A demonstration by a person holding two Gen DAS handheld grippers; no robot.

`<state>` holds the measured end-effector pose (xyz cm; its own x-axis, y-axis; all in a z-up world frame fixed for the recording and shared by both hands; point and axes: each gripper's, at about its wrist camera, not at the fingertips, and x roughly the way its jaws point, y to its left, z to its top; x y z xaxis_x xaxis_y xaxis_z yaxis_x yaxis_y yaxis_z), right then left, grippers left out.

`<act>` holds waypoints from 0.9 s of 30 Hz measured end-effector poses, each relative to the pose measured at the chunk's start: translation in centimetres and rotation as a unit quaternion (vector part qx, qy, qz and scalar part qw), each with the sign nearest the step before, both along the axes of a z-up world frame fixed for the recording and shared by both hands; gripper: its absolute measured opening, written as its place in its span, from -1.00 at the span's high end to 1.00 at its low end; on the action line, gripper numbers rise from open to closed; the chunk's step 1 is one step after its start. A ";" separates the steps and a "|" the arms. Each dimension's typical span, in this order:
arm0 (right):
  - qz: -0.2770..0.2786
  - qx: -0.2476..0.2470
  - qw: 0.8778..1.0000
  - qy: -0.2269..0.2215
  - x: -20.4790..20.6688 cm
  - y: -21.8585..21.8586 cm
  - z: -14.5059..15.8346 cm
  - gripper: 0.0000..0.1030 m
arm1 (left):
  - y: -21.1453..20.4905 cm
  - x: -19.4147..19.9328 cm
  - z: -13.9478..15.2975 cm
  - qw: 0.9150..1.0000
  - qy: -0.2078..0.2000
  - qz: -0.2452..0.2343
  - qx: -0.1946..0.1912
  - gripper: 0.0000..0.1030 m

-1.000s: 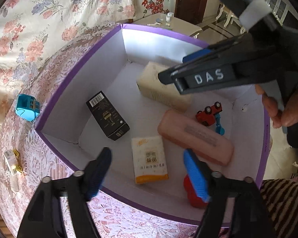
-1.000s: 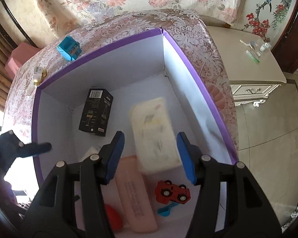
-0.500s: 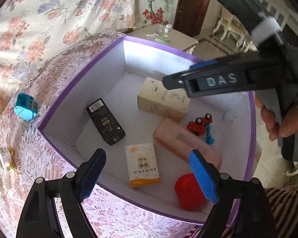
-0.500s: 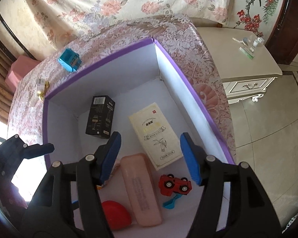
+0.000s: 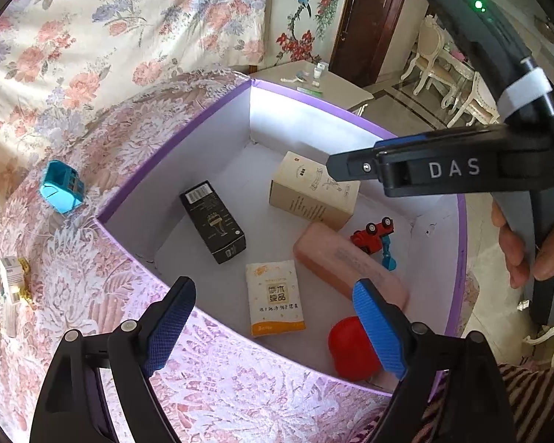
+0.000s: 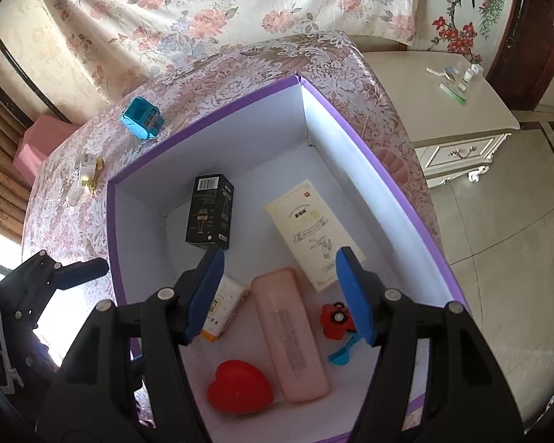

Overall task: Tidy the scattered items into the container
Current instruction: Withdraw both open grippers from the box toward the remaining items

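My right gripper (image 6: 280, 295) hangs over the purple-rimmed box (image 6: 218, 114), jaws spread wide and holding nothing. My left gripper (image 5: 273, 328) sits at the box's near wall, jaws likewise wide and empty.

On the box floor in the right wrist view, the cream carton (image 6: 312, 232) lies flat at centre right, its long axis running from upper left to lower right of the frame. The black carton (image 6: 210, 216) lies at centre, barcode end toward the top. The pink case (image 6: 288, 332) stretches from centre toward the bottom edge, between a red heart (image 6: 240, 387) and a red toy car (image 6: 332, 319). A tissue pack (image 6: 221, 306) shows partly behind my left jaw.

Outside the box, on the floral surface (image 6: 240, 62), a blue toy (image 6: 142, 118) sits at upper left, with a small white box (image 6: 86, 170) below it.
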<state>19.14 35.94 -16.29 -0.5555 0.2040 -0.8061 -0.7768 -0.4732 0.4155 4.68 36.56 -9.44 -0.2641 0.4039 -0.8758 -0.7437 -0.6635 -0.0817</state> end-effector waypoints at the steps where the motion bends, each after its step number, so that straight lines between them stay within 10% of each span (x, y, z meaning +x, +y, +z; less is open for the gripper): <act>1: -0.001 0.000 1.000 0.001 -0.1 -0.2 0.2 -0.28 | -0.3 0.1 0.1 1.000 0.003 0.001 0.002 -0.71; 27: 0.045 0.059 0.997 0.012 -13.2 -8.1 8.0 -0.28 | -17.0 -4.8 -0.6 0.994 -0.021 0.104 0.009 -0.70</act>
